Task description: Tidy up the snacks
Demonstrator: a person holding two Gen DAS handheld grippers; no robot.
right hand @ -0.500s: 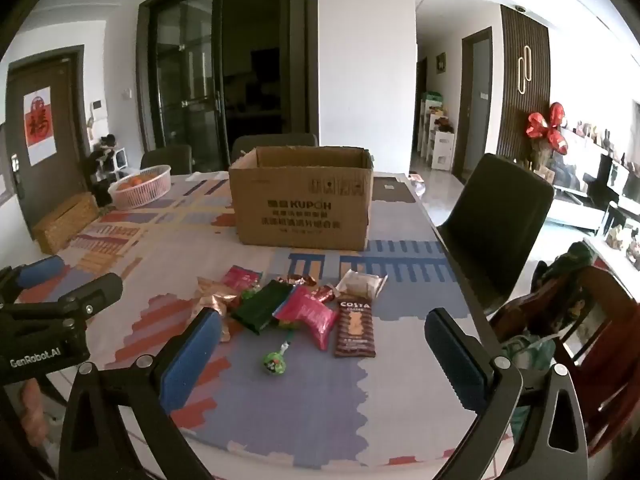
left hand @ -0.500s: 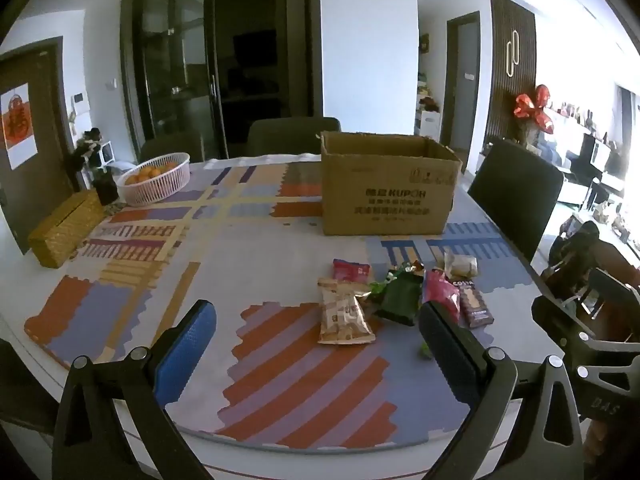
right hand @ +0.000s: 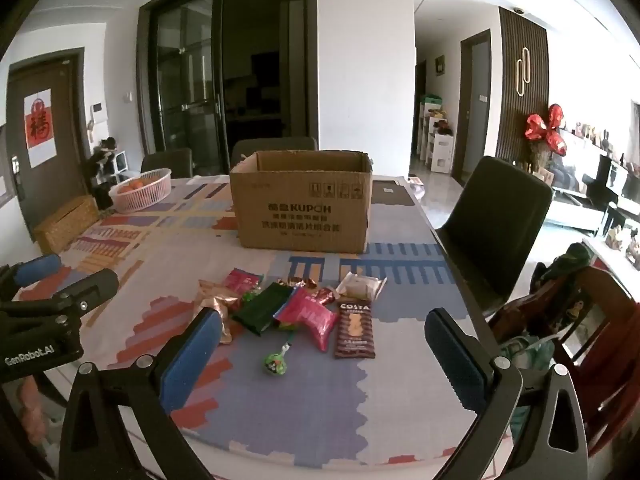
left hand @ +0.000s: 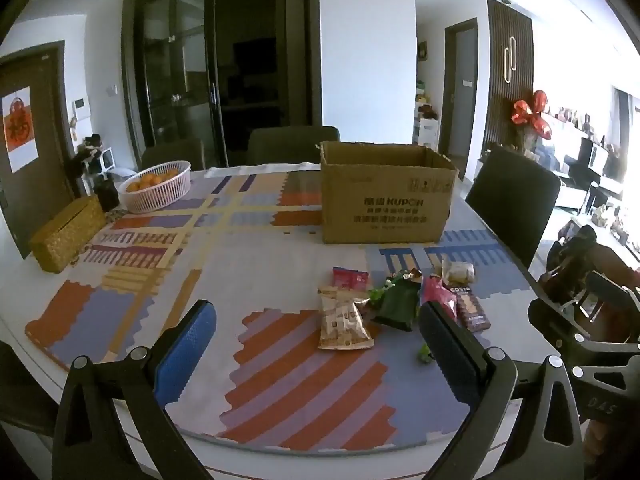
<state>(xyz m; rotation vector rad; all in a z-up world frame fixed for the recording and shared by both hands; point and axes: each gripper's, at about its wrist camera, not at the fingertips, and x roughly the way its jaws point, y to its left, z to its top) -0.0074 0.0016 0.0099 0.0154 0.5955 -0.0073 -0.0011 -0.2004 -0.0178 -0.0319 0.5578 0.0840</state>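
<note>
An open cardboard box [right hand: 302, 204] stands on the table [right hand: 280, 396]; it also shows in the left wrist view [left hand: 386, 194]. In front of it lie several snack packs: a brown Costa bar [right hand: 354, 330], a pink pack [right hand: 314, 318], a dark green pack [right hand: 264, 310], a beige pack [left hand: 342, 322], a pale pack [right hand: 362, 285] and a small green lollipop [right hand: 276, 362]. My right gripper [right hand: 322, 350] is open above the near snacks. My left gripper [left hand: 316, 344] is open, near the beige pack. Both are empty.
A white basket of oranges [left hand: 156, 186] and a woven box [left hand: 68, 232] stand at the far left. Dark chairs [right hand: 502, 220] stand at the right and far sides. The left gripper body [right hand: 44, 320] shows at the left of the right wrist view.
Both views have shifted slightly closer to the snacks. Nothing on the table has moved.
</note>
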